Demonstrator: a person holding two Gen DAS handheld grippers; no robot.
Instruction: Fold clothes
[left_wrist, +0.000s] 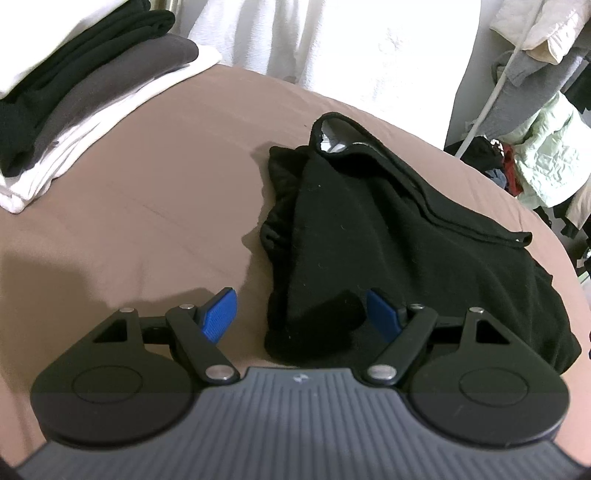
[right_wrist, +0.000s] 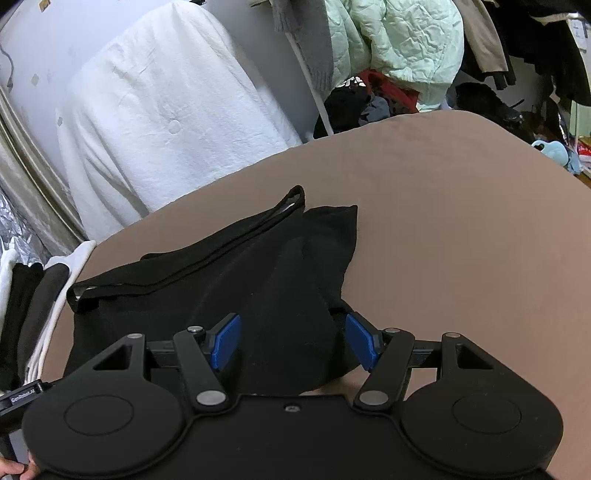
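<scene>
A black garment (left_wrist: 388, 236), partly folded and bunched, lies on the brown bedsheet (left_wrist: 155, 192), filling the centre and right of the left wrist view and the lower centre of the right wrist view (right_wrist: 236, 280); a banded opening with a pale lining shows at its top edge, but whether that is a collar or a waistband cannot be told. The left gripper (left_wrist: 301, 314) sits at the bottom of its frame with its jaws spread wide, its blue pads (left_wrist: 218, 314) clear of the cloth on the left side while the near rounded end of the garment lies between and just beyond them; nothing is pinched. The right gripper (right_wrist: 291, 341) is likewise spread, low in its frame, with the garment's lower edge lying in the gap between its pads (right_wrist: 225, 341), which do not press on it. A stack of folded clothes (left_wrist: 74, 99), black, grey and white, sits at the upper left of the left view, so the step in hand looks like a fold midway through this black piece, both claws poised at its near edge. The next move likely calls for closing each claw on that near edge, catching all layers together, then lifting and carrying it toward the banded top edge without dragging the bunched left side further out of line.
</scene>
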